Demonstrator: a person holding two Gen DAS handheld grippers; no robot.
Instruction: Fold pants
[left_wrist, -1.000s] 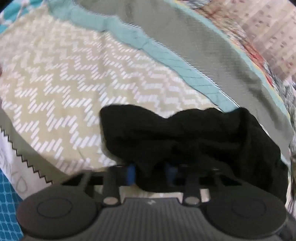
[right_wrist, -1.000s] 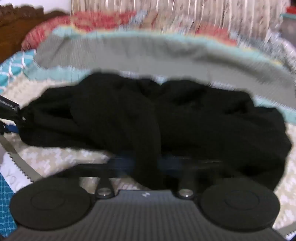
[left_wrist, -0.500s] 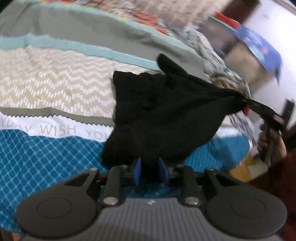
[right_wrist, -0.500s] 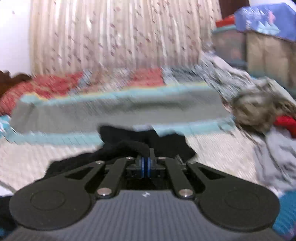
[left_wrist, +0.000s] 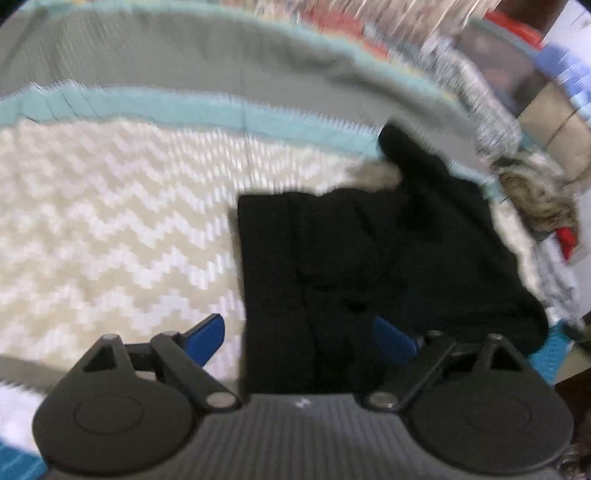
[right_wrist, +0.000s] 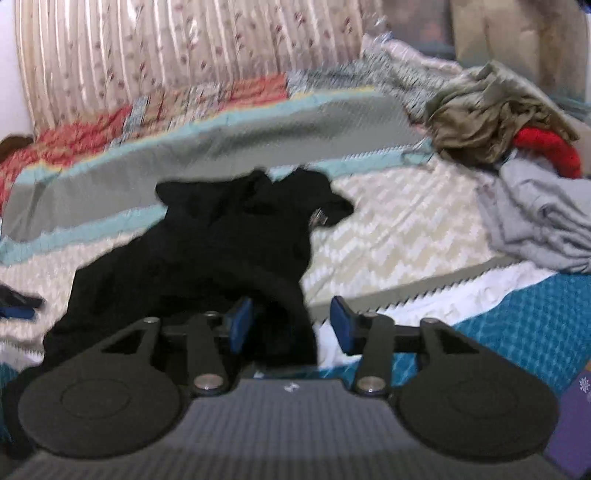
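1. The left claw (left_wrist: 299, 338) sits low over the bed, aimed forward across the bedspread (left_wrist: 110, 229); its blue pads (left_wrist: 205, 334) are spread wide apart and grip nothing
2. The black pants (left_wrist: 354, 258) lie bunched on the bedspread right ahead of the left claw; the near edge of the cloth runs down between the two open pads, closer to the right one, and out of sight behind the claw's body
3. The right claw (right_wrist: 291, 325) is also held low and roughly level, pointing toward the far side of the bed; its blue pads (right_wrist: 341, 325) are parted, though less widely than the left pair
4. Seen from the right wrist, the pants (right_wrist: 207, 254) spread from the middle of the bed toward the near left, and a fold of black cloth hangs in the gap between the pads, against the left one; the pads are not pressed on it
5. At the left edge of the right wrist view a dark tip with blue shows beside the pants; too little is visible to name it surely
6. A heap of other clothes (right_wrist: 517, 155), olive, red and grey, lies on the right side of the bed, well apart from the pants
7. A striped curtain (right_wrist: 166, 51) hangs behind the bed
8. Both views are blurred and no writing or label can be read
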